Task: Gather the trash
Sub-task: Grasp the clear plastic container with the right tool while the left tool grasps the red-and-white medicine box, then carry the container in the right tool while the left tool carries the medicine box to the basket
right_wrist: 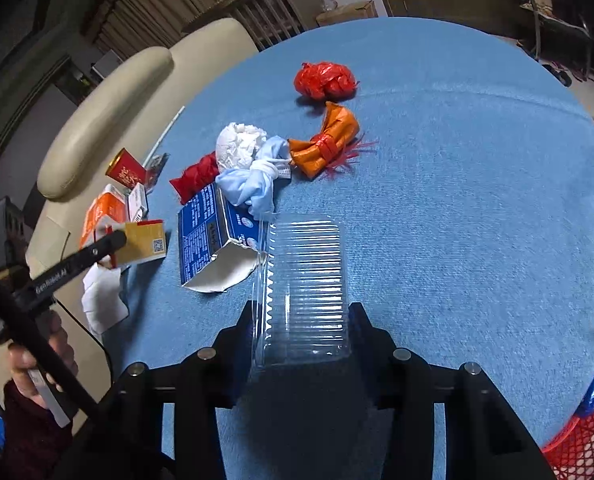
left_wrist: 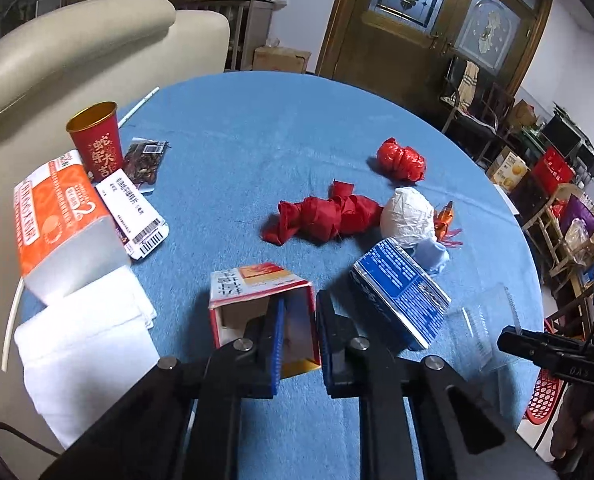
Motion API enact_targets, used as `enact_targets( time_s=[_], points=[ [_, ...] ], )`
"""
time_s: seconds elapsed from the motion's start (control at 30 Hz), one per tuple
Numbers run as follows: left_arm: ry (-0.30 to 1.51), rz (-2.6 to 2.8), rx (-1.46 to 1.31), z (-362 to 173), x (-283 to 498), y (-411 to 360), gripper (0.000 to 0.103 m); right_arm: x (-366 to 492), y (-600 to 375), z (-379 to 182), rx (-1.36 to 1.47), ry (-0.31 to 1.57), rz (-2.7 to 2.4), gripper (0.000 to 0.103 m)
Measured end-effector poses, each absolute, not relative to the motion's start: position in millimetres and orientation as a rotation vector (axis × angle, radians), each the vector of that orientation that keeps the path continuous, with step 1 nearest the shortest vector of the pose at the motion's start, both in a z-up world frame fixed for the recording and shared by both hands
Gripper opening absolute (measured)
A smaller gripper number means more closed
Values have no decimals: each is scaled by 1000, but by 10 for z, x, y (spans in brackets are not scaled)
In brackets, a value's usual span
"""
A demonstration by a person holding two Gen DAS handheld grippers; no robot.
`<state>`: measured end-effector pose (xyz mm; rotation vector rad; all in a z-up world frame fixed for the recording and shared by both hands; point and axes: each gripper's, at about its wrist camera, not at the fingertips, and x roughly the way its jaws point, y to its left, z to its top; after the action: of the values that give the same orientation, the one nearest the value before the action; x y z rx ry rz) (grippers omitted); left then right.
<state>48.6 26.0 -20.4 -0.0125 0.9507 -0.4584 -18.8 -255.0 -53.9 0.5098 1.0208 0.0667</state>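
On the blue round table (left_wrist: pixel 257 120), my left gripper (left_wrist: pixel 300 308) is shut on the side wall of an open red-and-white carton (left_wrist: pixel 253 280), one finger inside it and one outside. My right gripper (right_wrist: pixel 303 316) is shut on a clear ribbed plastic container (right_wrist: pixel 309 280), its fingers pressed against both long sides. A torn blue carton (right_wrist: pixel 201 236) lies between the two. Beyond it lie a red crumpled paper (left_wrist: pixel 321 216), a white wad (right_wrist: pixel 241 144), a pale blue cloth (right_wrist: pixel 253 184), an orange wrapper (right_wrist: pixel 325 140) and a red bag ball (right_wrist: pixel 325 80).
At the table's left edge stand a red paper cup (left_wrist: pixel 95 140), an orange tissue pack (left_wrist: pixel 57 216), loose white tissues (left_wrist: pixel 85 336), a snack packet (left_wrist: pixel 145 158) and a flat white box (left_wrist: pixel 131 216). A cream sofa (left_wrist: pixel 77 48) is behind them. A red mesh basket (right_wrist: pixel 585 432) sits at the near right.
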Motion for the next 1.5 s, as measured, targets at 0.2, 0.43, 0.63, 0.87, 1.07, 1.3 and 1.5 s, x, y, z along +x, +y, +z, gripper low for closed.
enact_targets(
  time_s=[0.2,0.43,0.63,0.87,1.07,1.3,1.5],
  points=[
    [1010,-511,-25,-248,185,260,14,-329,-2631,-478,533,1004,71,47],
    [1006,-518,-16,-236,-386,463,55,-402,-2673,-501,550,1006,75,47],
    [952,-384,-110,-53,-297,560,68,-413,-2608,-488,532,989,74,47],
    [990,-263,-48,-227,65,184,76,-482,-2569,-388,476,944,44,47],
    [1051,-184,-65,-466,152,168,76,-540,-2638,-355,467,915,31,47],
    [1072,-192,-62,-565,123,203,50,-594,-2653,-384,459,904,26,47],
    [1028,-236,-45,-407,-48,188,49,-721,-2721,-286,445,855,22,47]
  ],
)
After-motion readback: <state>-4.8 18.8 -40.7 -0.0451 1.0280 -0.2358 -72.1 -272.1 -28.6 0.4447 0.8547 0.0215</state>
